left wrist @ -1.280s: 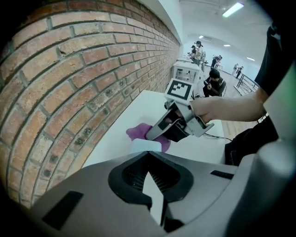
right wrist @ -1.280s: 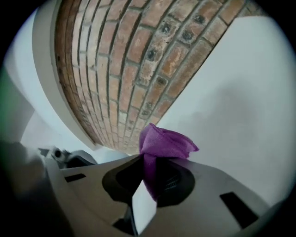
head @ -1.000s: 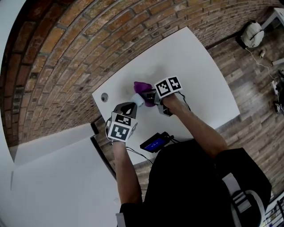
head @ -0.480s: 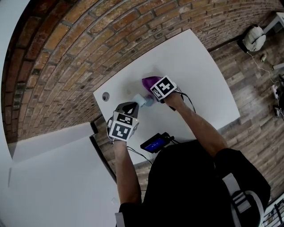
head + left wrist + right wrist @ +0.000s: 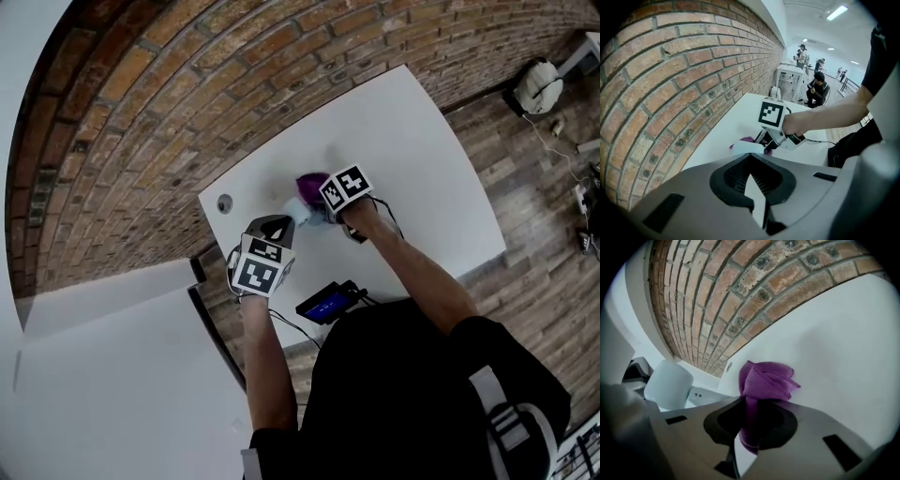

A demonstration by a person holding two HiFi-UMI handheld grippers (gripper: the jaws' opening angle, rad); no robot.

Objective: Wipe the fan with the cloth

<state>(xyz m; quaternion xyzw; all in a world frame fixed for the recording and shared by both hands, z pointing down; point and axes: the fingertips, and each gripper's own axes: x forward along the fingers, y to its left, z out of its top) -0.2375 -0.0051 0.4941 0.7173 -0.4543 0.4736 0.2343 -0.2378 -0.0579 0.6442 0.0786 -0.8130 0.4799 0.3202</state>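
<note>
The brick wall [image 5: 141, 122] ran along the far edge of the white table [image 5: 422, 169], and a small round cable hole [image 5: 223, 203] in the tabletop serves as the marker for everything else. The person stood at the table edge opposite the hole, both arms reaching in toward it.

The left gripper [image 5: 274, 223] hung just on the person's side of the hole, pitched steeply down. Its jaws were pinched together on a thin pale sliver that looked like the fan's lower part. The right gripper [image 5: 322, 208] sat further from the hole, along the wall. It was clamped on a purple cloth [image 5: 766, 378], with a loose wad bulging past the jaw tips.

The fan [image 5: 298, 212] was between the two grippers, a little way from the hole and at the tip of the left jaws. Its rounded pale head was next to the cloth, though no view showed whether they touched. Its long axis seemed to run from the left jaws away from the hole, with the head pointing toward the cloth.

The fan was probably light, hard, smooth plastic. It could twist or slip in a narrow pinch if wiped firmly, so the stem was the safer place to hold it, not the head. The cloth was soft and limp, and only the bunched wad gave it any firmness.
</note>
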